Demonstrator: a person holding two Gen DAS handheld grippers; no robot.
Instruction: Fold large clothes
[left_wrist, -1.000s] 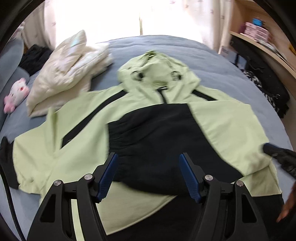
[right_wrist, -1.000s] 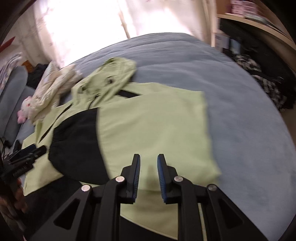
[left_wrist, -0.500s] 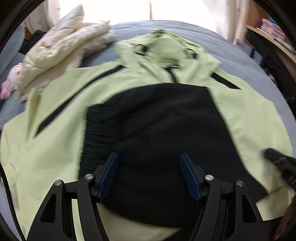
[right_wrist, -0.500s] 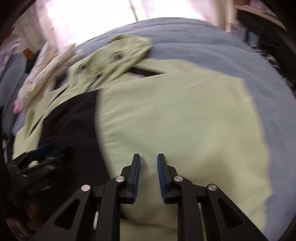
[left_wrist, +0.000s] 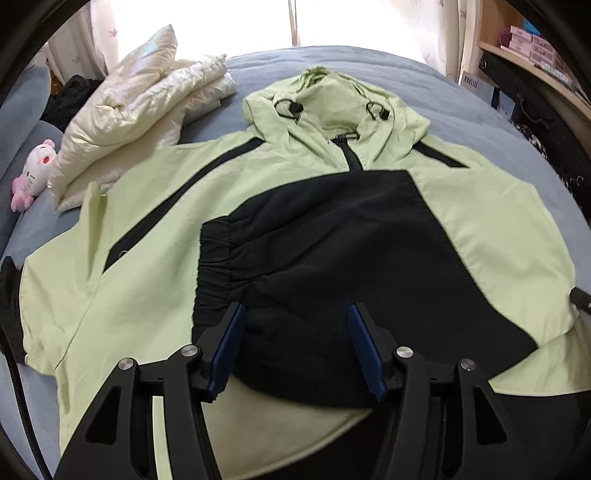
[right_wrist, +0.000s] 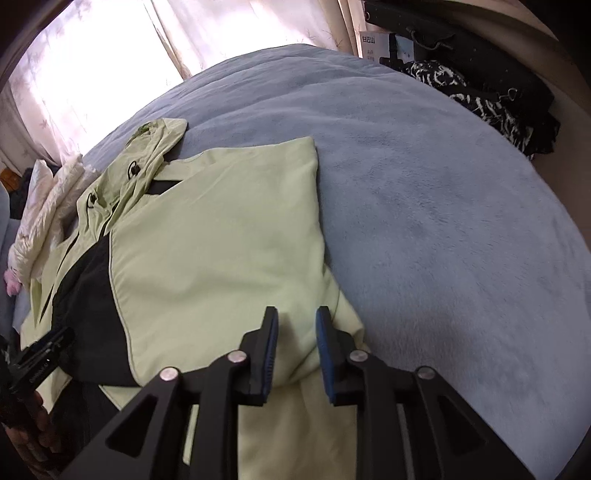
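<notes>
A light green and black hooded jacket (left_wrist: 155, 266) lies face up on the blue-grey bed (left_wrist: 480, 122), hood at the far end. Its right sleeve is folded across the chest, so the black cuff end (left_wrist: 332, 258) lies in the middle. My left gripper (left_wrist: 295, 325) is open and empty, hovering above the black part near the hem. In the right wrist view the jacket (right_wrist: 214, 251) shows its folded right edge. My right gripper (right_wrist: 296, 325) hovers over that edge near the hem, jaws a narrow gap apart with nothing between them. Its tip shows at the left wrist view's right edge (left_wrist: 580, 297).
A white puffer jacket (left_wrist: 140, 110) is piled at the far left of the bed, with a pink and white plush toy (left_wrist: 33, 173) beside it. Dark clothes (right_wrist: 491, 99) and a wooden shelf (left_wrist: 535, 70) stand along the right side. Bare bed (right_wrist: 443, 221) lies right of the jacket.
Both views pulled back from the jacket after dipping close to it. The right gripper shifted right to the jacket's folded edge, and its jaws stand a little wider. The left gripper stayed open.
</notes>
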